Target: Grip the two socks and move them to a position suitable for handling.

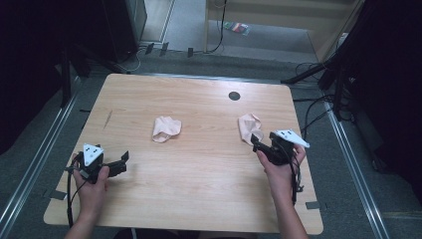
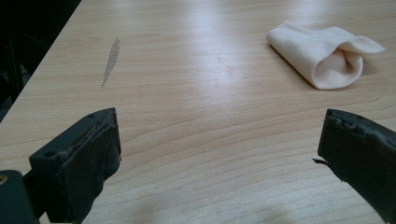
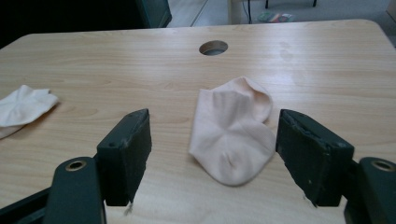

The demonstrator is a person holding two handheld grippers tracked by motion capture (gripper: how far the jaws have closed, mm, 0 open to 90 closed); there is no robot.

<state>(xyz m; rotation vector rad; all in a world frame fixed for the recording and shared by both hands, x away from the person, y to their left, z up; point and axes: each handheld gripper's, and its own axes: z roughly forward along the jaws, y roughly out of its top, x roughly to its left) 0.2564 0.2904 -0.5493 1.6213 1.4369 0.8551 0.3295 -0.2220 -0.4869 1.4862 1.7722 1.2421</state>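
Straddling the near end of the right sock [image 3: 232, 136], the right gripper [image 3: 214, 154] has its jaws spread wide, one on each side of the cloth, neither pad pressing it. From the claw, the sock runs straight ahead, its long axis along the gripper's own line toward the table's [image 1: 199, 199] far edge and the round hole [image 3: 213, 47]. In the high view this sock [image 1: 247, 127] sits just beyond the right gripper [image 1: 259, 144], so that hand is plainly the nearer one. The left gripper [image 1: 122, 160] hovers wide open and empty near the table's left edge, well apart from the left sock [image 1: 165, 128], which lies ahead and to its right [image 2: 327, 56].
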